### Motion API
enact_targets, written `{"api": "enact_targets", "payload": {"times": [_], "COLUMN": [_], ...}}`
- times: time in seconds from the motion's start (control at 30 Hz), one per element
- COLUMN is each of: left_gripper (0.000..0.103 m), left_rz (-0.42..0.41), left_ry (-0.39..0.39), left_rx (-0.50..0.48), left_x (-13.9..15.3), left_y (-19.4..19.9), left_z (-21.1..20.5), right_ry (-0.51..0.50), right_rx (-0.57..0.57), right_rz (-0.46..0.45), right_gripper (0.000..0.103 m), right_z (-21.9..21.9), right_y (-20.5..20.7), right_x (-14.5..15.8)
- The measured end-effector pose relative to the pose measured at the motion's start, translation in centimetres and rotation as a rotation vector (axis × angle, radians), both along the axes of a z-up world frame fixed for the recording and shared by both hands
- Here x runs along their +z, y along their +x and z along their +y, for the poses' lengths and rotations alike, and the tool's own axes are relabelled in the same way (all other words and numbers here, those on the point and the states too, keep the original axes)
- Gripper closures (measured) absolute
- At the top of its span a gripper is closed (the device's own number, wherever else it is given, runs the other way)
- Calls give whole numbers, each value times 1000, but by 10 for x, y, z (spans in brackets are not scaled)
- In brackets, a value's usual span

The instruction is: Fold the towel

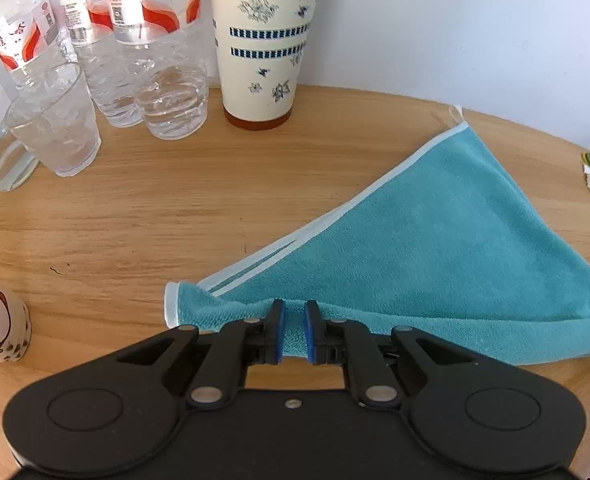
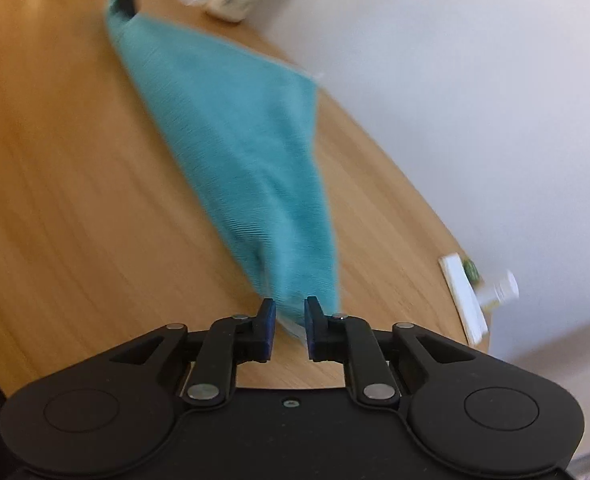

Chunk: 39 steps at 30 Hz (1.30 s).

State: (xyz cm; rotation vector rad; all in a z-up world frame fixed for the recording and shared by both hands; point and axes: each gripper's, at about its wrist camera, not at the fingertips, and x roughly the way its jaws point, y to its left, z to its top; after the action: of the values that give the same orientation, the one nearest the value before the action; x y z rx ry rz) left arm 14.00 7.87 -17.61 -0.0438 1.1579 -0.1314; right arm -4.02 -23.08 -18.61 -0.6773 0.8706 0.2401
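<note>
Teal terry towel (image 1: 435,240) with pale binding, folded to a triangle on the round wooden surface (image 1: 175,208), left gripper (image 1: 294,330) fingers pinching its near edge, right gripper (image 2: 290,326) fingers clamping a corner (blurred), crinkled plastic bottles (image 1: 135,40) far left

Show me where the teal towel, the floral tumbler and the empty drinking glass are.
teal towel (image 1: 455,236): left wrist view, middle of the flat cloth.
floral tumbler (image 1: 261,40): left wrist view, its cream side wall.
drinking glass (image 1: 55,120): left wrist view, its clear wall.
</note>
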Motion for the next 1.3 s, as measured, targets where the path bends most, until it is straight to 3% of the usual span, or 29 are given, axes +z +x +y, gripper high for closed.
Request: {"api": "enact_targets", "payload": {"times": [0.17, 0.4, 0.53, 0.6, 0.77, 0.93, 1.03, 1.1, 1.13, 1.2, 1.3], "left_gripper": [92, 92, 92, 92, 92, 92, 87, 70, 68, 68, 73], "left_rz": [-5, -3, -11, -10, -24, -33, -122, -146, -152, -157, -117], "left_ry": [-15, 43, 77, 87, 95, 65, -51, -94, -104, -65, 20], "left_rx": [22, -18, -62, -79, -102, -85, -93, -118, -136, -190, -270], "left_x": [0, -12, -13, -13, -13, 11, 51, 61, 62, 53, 25], "left_y": [2, 3, 1, 0, -7, -11, -18, -17, -15, -9, -3], "left_z": [9, 3, -2, -3, -1, -1, -2, -9, -16, -37, -66], "right_ry": [141, 475, 491, 506, 580, 500, 450, 459, 476, 587, 632], "right_rx": [-170, -466, -533, -537, -626, -590, -566, -527, -504, -408, -278], "right_rz": [26, 99, 140, 168, 259, 276, 192, 142, 146, 168, 209], "right_gripper": [80, 70, 71, 93, 93, 89, 73, 73, 73, 78, 86], "right_z": [-30, -65, -73, -78, -96, -89, -89, -86, -84, -67, -36], "right_y": [14, 37, 53, 60, 70, 76, 77, 81, 84, 103, 122], "right_x": [12, 0, -19, -25, -23, -16, 5, 19, 20, 17, 4]}}
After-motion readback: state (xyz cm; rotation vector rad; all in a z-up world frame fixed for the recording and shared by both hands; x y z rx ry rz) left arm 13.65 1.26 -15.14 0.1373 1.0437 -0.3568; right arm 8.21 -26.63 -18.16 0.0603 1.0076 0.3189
